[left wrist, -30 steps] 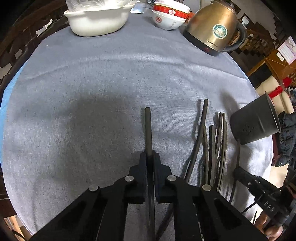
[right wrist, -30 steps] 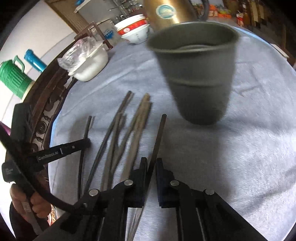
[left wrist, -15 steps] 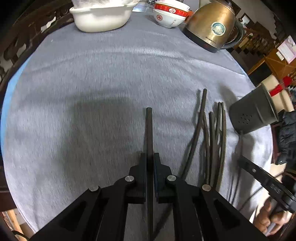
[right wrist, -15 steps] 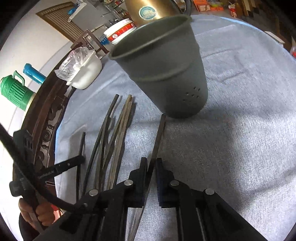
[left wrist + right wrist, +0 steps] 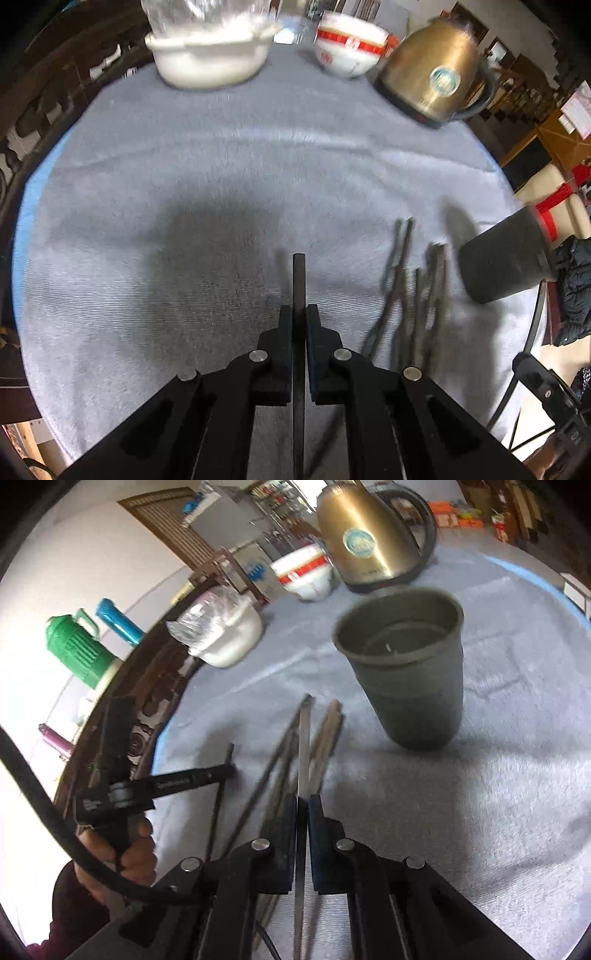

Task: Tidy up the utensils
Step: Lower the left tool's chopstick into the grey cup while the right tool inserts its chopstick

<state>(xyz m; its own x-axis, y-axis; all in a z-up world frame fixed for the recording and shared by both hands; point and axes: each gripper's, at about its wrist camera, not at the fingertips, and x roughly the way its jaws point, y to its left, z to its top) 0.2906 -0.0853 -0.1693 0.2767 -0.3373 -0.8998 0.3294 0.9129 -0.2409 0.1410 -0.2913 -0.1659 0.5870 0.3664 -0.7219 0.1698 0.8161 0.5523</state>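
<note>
a grey cloth (image 5: 229,166) with a fine ribbed weave covers the table. the kettle (image 5: 364,541) is glossy brass-toned metal, the cup (image 5: 410,679) matt grey, the bowl (image 5: 347,51) glazed white, and crinkled clear plastic (image 5: 210,614) tops a white tub (image 5: 210,62).

The loose chopsticks (image 5: 410,295) are blurry in the left view, so I cannot count them. The cup (image 5: 506,262) is smeared there too, and its holes do not show. The held stick (image 5: 298,280) runs down out of the picture. The kettle (image 5: 365,539) top is cut off in the right view. The sleeve (image 5: 70,912) hides the arm.
</note>
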